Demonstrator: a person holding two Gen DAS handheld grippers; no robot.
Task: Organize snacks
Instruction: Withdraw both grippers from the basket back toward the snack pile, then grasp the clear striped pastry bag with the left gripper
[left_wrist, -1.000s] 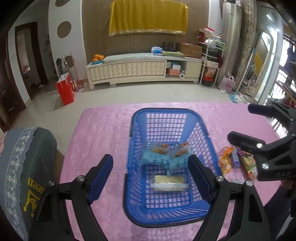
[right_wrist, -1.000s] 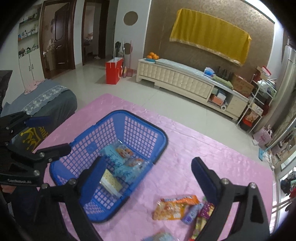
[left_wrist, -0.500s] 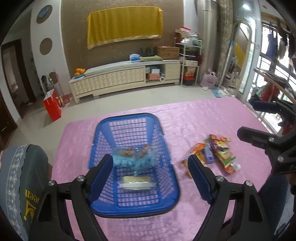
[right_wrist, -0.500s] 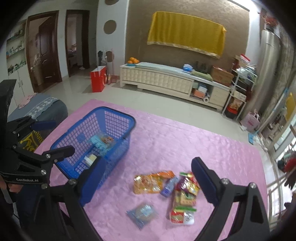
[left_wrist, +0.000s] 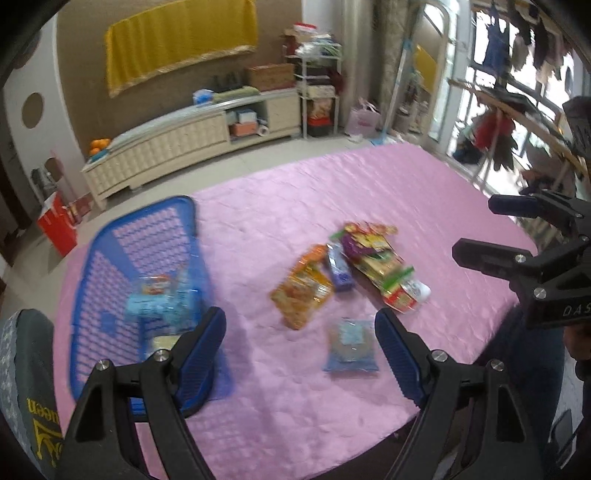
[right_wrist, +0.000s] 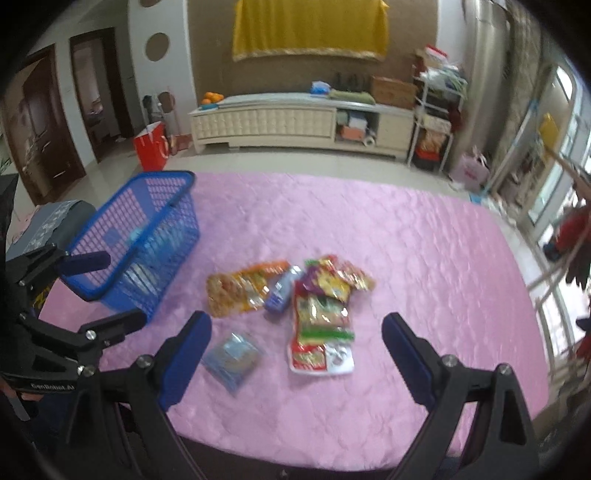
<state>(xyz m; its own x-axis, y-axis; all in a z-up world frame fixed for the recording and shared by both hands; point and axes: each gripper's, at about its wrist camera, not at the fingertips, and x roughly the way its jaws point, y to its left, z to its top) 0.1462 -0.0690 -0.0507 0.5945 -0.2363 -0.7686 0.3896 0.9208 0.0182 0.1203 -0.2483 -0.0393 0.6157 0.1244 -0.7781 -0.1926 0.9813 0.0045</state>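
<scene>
A blue plastic basket (left_wrist: 110, 258) stands at the table's left with two light-blue packs (left_wrist: 159, 302) and a pale yellow pack (left_wrist: 164, 341) inside. Loose on the pink cloth lie an orange pack (left_wrist: 301, 295), a small purple pack (left_wrist: 339, 267), a heap of colourful packs (left_wrist: 373, 254) and a blue see-through pack (left_wrist: 351, 345). My left gripper (left_wrist: 299, 325) hangs open above the cloth, just before the orange and blue packs. My right gripper (right_wrist: 295, 325) is open over the blue pack (right_wrist: 232, 354) and the red-and-white pack (right_wrist: 319, 358), holding nothing.
The pink table (right_wrist: 406, 240) ends close below both grippers. A grey cushioned seat (left_wrist: 26, 369) sits at its left corner. Across the floor stand a cream cabinet (right_wrist: 295, 122) and a red bag (right_wrist: 149, 146); a clothes rack (left_wrist: 517, 122) stands to the right.
Both grippers have swung right and a little down, from over the basket to over the loose snacks. The basket now sits at the left of both views. Jaws unchanged.
</scene>
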